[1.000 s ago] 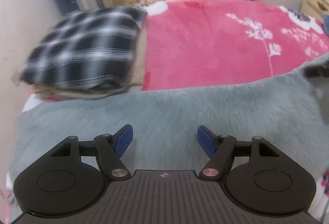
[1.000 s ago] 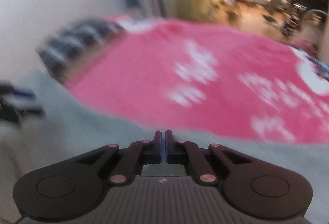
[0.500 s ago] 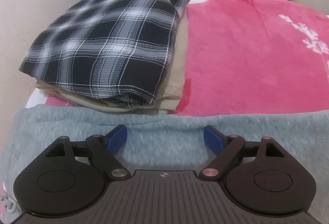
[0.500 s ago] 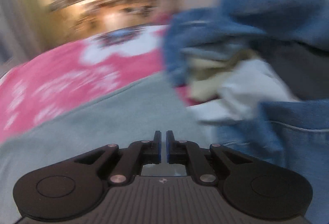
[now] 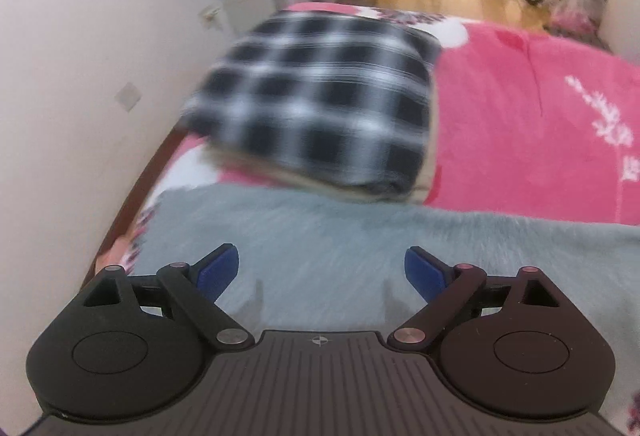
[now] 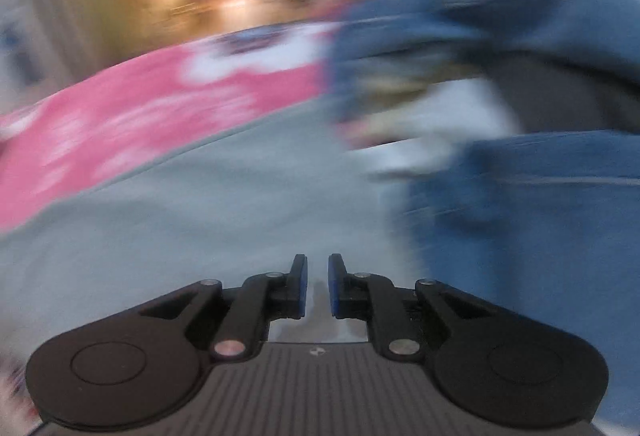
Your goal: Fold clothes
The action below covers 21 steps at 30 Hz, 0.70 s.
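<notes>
The grey garment point(image 5: 360, 232) lies flat under both tongs. The left tongs point(image 5: 322, 272) are released wide above it, holding nothing. The right tongs point(image 6: 318, 284) stand slightly parted, a narrow gap showing, nothing visibly pinched. A closing pinch might snag the pink blanket point(image 5: 520, 124) beneath, or brush the plaid stack point(image 5: 320, 104) ahead. Blur hides the blue pile point(image 6: 520, 156) right of the right tongs; the garment's edges are cut off.

grey garment point(image 5: 360, 236): soft cloth, fuzzy matt nap
pink blanket point(image 5: 520, 124): plush fleece, matt
plaid fabric point(image 5: 320, 104): woven cloth, folded, matt
blue clothes point(image 6: 520, 196): denim-like cloth, blurred
left gripper point(image 5: 322, 270): matt black plastic, smooth blue pads, shiny metal pivot pins, ribbed body
right gripper point(image 6: 317, 284): same finish
wall point(image 5: 80, 76): smooth, matt
</notes>
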Each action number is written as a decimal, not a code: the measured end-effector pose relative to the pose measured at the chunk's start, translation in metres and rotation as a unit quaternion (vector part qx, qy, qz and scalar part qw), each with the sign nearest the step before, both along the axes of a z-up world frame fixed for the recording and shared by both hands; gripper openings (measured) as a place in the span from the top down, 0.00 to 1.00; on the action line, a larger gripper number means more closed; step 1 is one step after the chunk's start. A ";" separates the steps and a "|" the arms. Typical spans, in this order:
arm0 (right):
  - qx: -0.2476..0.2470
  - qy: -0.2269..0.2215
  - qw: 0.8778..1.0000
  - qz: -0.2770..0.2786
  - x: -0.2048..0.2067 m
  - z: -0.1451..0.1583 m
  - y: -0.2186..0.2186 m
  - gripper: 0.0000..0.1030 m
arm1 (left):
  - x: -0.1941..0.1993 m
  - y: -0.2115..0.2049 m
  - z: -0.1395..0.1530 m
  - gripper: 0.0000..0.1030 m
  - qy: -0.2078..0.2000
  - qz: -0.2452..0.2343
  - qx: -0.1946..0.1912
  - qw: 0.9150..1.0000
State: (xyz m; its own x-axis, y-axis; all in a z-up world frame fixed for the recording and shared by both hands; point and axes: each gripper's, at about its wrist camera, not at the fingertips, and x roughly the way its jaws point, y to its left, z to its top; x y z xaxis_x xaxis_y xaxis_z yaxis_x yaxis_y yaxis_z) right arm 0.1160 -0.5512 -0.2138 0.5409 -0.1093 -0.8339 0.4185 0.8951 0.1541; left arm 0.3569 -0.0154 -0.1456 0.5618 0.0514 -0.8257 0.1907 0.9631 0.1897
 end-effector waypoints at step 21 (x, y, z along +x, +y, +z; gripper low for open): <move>0.008 -0.027 0.984 0.175 -0.079 0.088 0.204 0.74 | -0.241 0.135 -0.006 0.21 0.048 0.051 -0.040 0.997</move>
State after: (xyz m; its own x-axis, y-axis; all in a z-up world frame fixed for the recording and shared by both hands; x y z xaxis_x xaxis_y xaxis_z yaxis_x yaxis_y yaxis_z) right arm 0.0366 -0.3468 -0.1255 0.5863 0.1049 -0.8033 0.0763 0.9800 0.1837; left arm 0.1164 0.1201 -0.1514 0.4747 0.0355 -0.8794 0.1040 0.9899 0.0960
